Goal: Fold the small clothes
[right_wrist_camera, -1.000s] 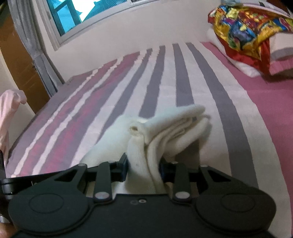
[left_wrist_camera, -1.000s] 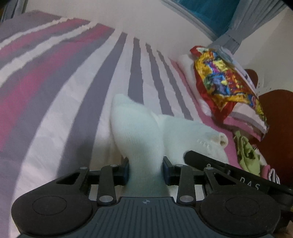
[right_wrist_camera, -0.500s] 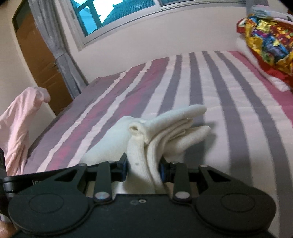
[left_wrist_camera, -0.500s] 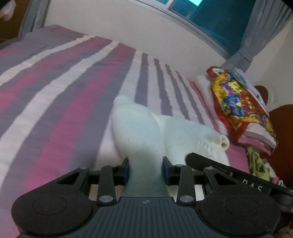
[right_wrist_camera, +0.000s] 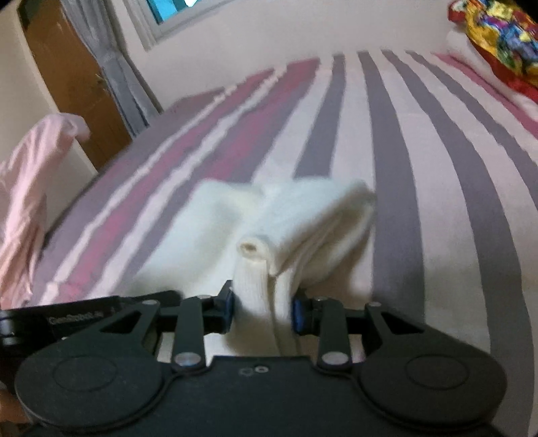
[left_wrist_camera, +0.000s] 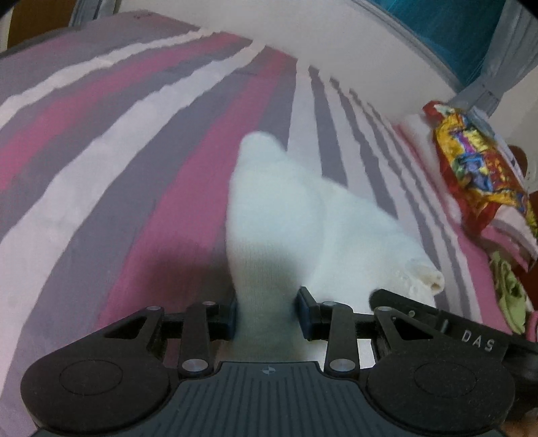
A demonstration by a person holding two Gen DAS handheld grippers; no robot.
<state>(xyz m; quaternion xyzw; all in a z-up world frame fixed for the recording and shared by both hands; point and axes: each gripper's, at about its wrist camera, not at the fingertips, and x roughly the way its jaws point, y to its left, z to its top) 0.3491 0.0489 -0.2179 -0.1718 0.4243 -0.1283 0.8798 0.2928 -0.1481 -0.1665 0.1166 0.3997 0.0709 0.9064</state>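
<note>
The left gripper (left_wrist_camera: 266, 314) is clamping one end of the small white knitted garment (left_wrist_camera: 302, 215), the right gripper (right_wrist_camera: 262, 311) is pinching its bunched folds (right_wrist_camera: 296, 228); the cloth is trailing forward from both claws over the pink, grey and white striped bedsheet (right_wrist_camera: 420, 168).

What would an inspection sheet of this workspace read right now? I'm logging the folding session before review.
Surface: striped bedspread, pink, grey and white.
Job's things: white garment, gripped at two spots, partly bunched.
Clutter: colourful cloth on a folded pile; green cloth; pink garment hanging at the bedside.
Grippers: left gripper and right gripper both shut on the white garment.
Cables: nothing seen.
Surroundings: window, grey curtain, wooden door.
</note>
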